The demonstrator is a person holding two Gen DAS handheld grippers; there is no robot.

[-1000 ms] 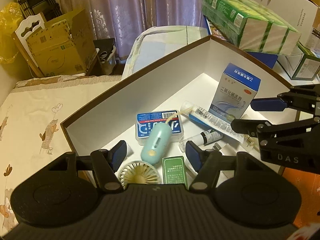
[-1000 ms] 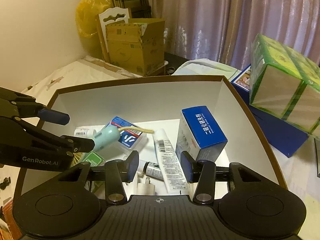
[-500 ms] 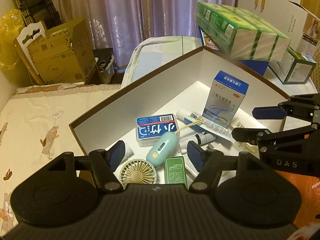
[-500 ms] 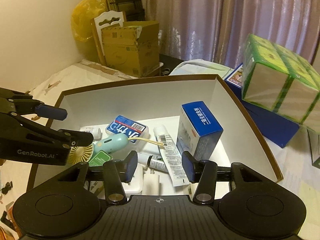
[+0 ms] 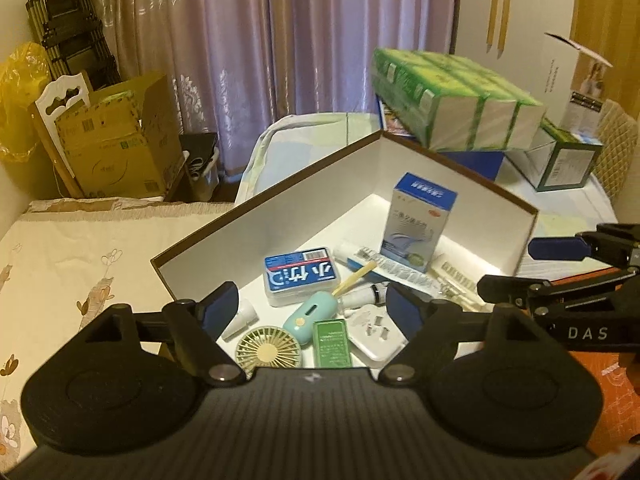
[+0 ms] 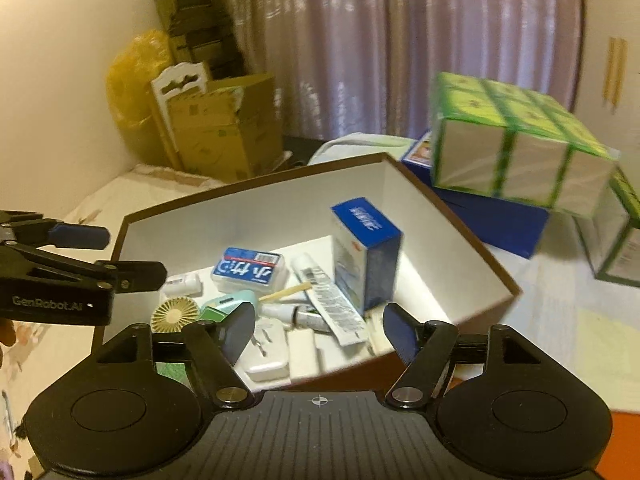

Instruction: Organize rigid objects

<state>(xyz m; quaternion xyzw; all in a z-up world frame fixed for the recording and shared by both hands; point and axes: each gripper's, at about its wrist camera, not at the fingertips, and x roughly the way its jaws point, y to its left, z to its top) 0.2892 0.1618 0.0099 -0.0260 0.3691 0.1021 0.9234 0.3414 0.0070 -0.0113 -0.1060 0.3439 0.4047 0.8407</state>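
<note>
Left gripper (image 5: 314, 306): jaws are opening, nothing between the pads; it hangs above the near end of the box.
Right gripper (image 6: 318, 326): jaws are opening, empty; the view is blurred.
Box: a white-lined cardboard box with brown rim (image 5: 280, 216) sits on a bed with a cream patterned cover (image 5: 80, 248); its near wall is cut off by the gripper bodies.
Contents: a tall blue-and-white carton (image 5: 420, 222) stands upright at the far end; a flat blue-labelled plastic case (image 5: 302, 276), a mint-green handheld fan with round grille (image 5: 280, 338), a small green packet (image 5: 332, 344), a white plug adapter (image 5: 374, 334) and a white tube with barcode (image 6: 332, 304) lie jumbled on the floor.
Hard to read: a dark-capped small bottle (image 6: 298, 314) is partly covered by the tube; print on the labels is illegible.
Behind: green-wrapped tissue packs (image 5: 452, 104) on a blue carton.
</note>
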